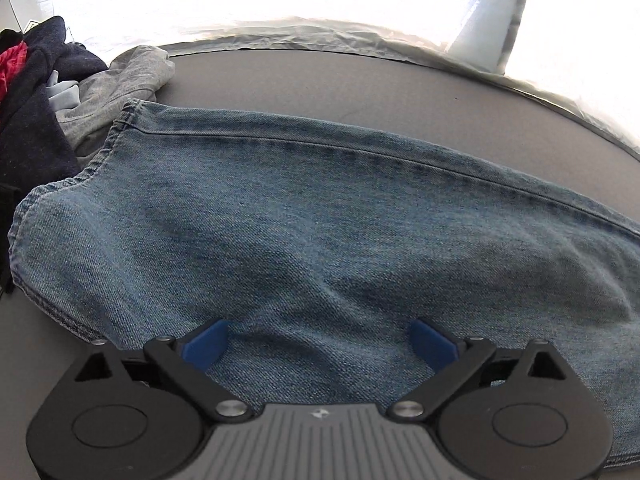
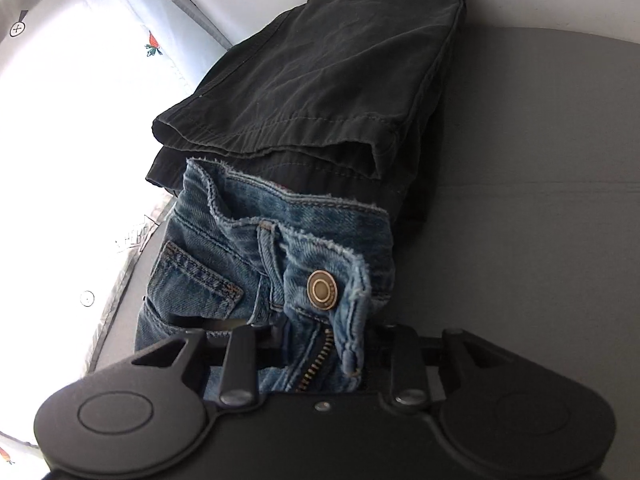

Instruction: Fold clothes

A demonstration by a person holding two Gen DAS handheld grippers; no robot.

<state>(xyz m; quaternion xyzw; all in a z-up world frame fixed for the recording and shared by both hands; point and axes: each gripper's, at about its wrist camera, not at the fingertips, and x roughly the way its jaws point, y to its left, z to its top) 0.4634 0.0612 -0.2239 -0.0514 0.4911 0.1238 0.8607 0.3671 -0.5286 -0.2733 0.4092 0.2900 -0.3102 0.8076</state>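
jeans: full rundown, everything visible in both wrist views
The jeans are faded blue denim, lying mostly flat on the grey table. One hemmed leg end meets the pile of clothes. At the other end, the frayed waistband with its brass button and half-open zipper lies against folded black trousers. The right gripper is clamped on the fly; the left gripper is open above the leg.

Right gripper jaws hidden under jeans waistband; grip apparently closed.

Both wrist views look steeply down, close over the same jeans
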